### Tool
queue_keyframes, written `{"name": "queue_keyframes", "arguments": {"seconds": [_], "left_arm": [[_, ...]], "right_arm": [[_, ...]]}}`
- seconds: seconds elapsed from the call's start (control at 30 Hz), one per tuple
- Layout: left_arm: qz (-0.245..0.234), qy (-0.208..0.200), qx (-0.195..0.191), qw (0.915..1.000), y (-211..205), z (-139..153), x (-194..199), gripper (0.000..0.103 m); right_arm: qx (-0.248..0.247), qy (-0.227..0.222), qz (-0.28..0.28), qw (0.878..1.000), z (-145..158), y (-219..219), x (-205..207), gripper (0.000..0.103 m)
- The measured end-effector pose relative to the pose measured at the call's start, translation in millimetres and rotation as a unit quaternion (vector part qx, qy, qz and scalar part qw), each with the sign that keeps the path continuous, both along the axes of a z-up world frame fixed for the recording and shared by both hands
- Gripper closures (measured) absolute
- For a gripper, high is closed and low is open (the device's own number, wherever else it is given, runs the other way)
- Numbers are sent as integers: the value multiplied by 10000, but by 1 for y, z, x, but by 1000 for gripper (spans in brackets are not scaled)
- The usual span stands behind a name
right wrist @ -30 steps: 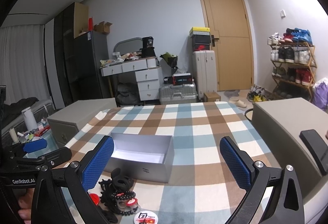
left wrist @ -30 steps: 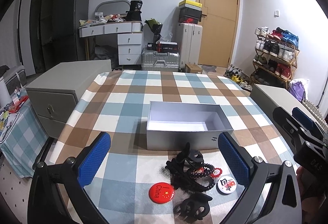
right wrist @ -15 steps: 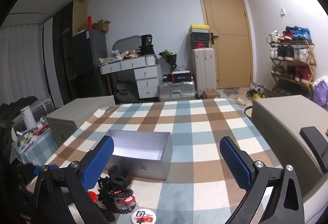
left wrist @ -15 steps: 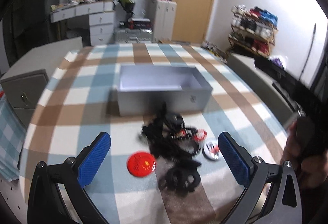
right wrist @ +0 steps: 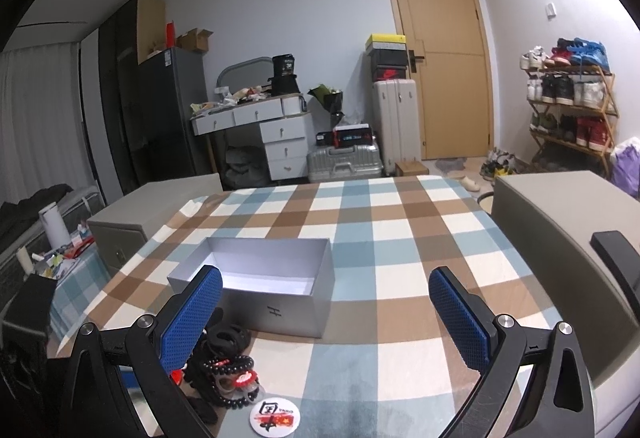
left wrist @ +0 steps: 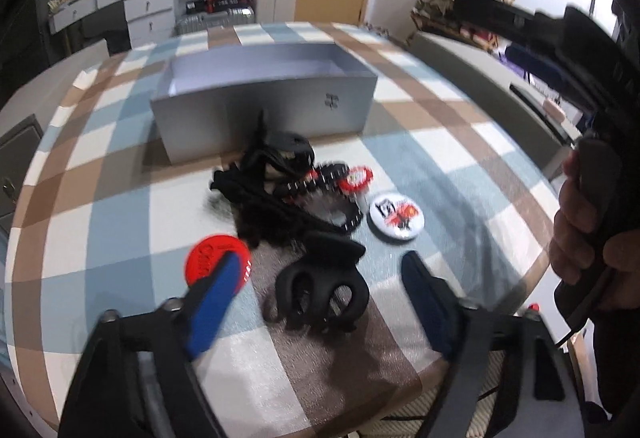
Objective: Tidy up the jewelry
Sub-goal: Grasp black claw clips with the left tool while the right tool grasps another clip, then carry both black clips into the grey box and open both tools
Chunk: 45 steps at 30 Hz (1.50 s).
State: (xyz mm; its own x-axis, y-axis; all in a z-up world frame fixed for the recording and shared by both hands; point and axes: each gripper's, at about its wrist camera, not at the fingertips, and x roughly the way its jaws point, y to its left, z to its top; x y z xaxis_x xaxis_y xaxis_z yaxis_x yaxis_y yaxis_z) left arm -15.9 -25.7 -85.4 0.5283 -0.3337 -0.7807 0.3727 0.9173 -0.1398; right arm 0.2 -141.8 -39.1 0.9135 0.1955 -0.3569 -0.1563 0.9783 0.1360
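Note:
A pile of black hair clips and bead bracelets [left wrist: 288, 189] lies on the checked tablecloth in front of an open grey box [left wrist: 264, 97]. A black claw clip [left wrist: 316, 286] lies nearest, between the blue pads of my open left gripper [left wrist: 320, 302]. A red round badge [left wrist: 218, 258] sits partly behind the left pad, a white badge [left wrist: 396, 215] to the right. My right gripper [right wrist: 326, 322] is open and empty, held above the table with the box [right wrist: 276, 290], the pile [right wrist: 228, 366] and the white badge [right wrist: 275, 416] below it.
Grey cabinets [right wrist: 560, 238] stand on both sides of the table. The table's near edge [left wrist: 360, 410] is just under the left gripper. The right hand and its gripper handle [left wrist: 592, 222] show at the right of the left wrist view.
My left gripper has dropped down and forward toward the pile, and its pads now flank the black claw clip. The right gripper has barely moved.

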Motion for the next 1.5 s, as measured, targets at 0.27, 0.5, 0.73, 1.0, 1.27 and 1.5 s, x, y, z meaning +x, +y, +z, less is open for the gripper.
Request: {"name": "queue_keyframes", "arguments": {"seconds": [0.27, 0.5, 0.73, 1.0, 1.27, 1.5], "left_arm": [[-156, 187, 42, 9997, 0, -6, -1, 62], [-137, -21, -17, 9999, 12, 2, -3, 62], [201, -203, -280, 9992, 39, 15, 0, 62], [464, -311, -432, 9975, 64, 19, 13, 62], [614, -231, -530, 9964, 82, 14, 24, 62], [718, -234, -569, 9955, 87, 19, 23, 62]], "right_arm": [[69, 274, 160, 9995, -7, -1, 7, 0], [336, 854, 737, 9931, -18, 9, 30, 0], [686, 1674, 1600, 9704, -40, 40, 60, 0], [756, 2397, 1883, 9494, -65, 73, 83, 8], [884, 2856, 1859, 9360, -80, 78, 95, 44], [999, 2664, 1916, 9393, -75, 75, 89, 53]]}}
